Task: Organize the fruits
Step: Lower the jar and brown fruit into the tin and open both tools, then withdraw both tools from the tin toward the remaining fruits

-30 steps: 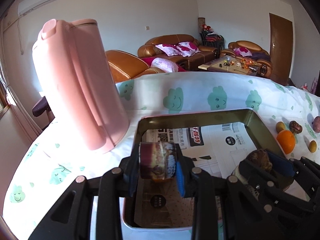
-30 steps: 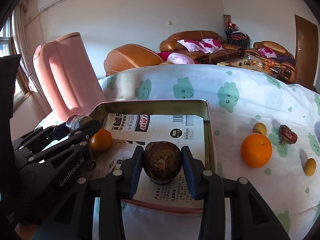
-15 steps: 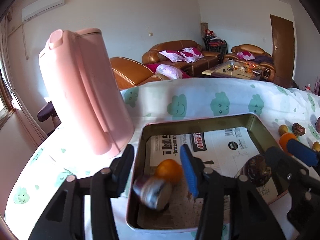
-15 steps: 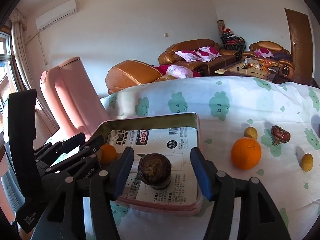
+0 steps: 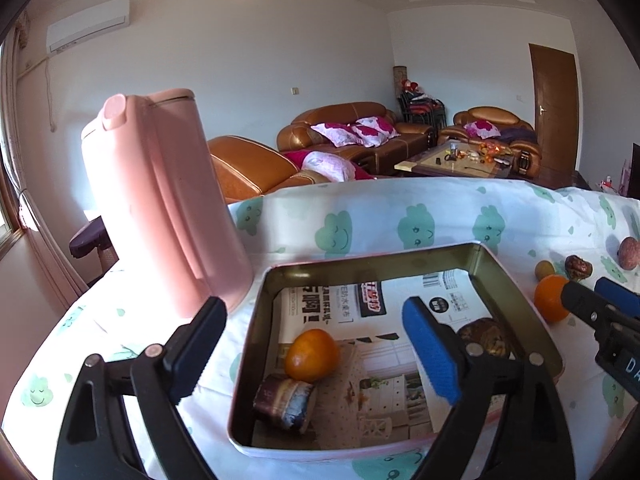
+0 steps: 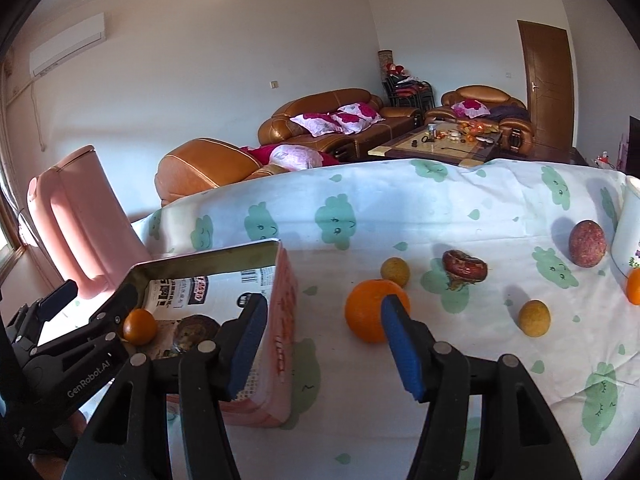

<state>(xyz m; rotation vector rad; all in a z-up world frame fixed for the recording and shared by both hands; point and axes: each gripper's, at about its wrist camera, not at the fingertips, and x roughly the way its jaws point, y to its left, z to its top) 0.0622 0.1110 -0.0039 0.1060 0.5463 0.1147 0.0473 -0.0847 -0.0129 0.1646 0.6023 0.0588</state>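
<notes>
A pink-sided metal tin [image 5: 256, 332] lined with newspaper sits on the cloud-print cloth. In it lie a small orange [image 5: 312, 355], a dark brown fruit on its side [image 5: 285, 402] and another brown fruit [image 5: 486, 340]. My left gripper [image 5: 316, 348] is open and empty above the tin's near left. My right gripper [image 6: 324, 344] is open and empty, just right of the tin [image 6: 276, 344], in front of a large orange [image 6: 370, 314]. On the cloth lie two small yellow fruits [image 6: 395, 271] [image 6: 534, 317], a shrivelled red-brown fruit [image 6: 464, 267] and a round purple-red fruit [image 6: 587, 243].
A tall pink jug [image 5: 160, 204] stands left of the tin, close to its far left corner. A white mug [image 6: 628, 232] with an orange fruit [image 6: 634, 286] beside it stands at the far right. Sofas and a coffee table lie beyond the table's far edge.
Both grippers opened and let their brown fruits drop into the tin, then lifted back. The right gripper swung right, toward the loose fruits on the cloth.
</notes>
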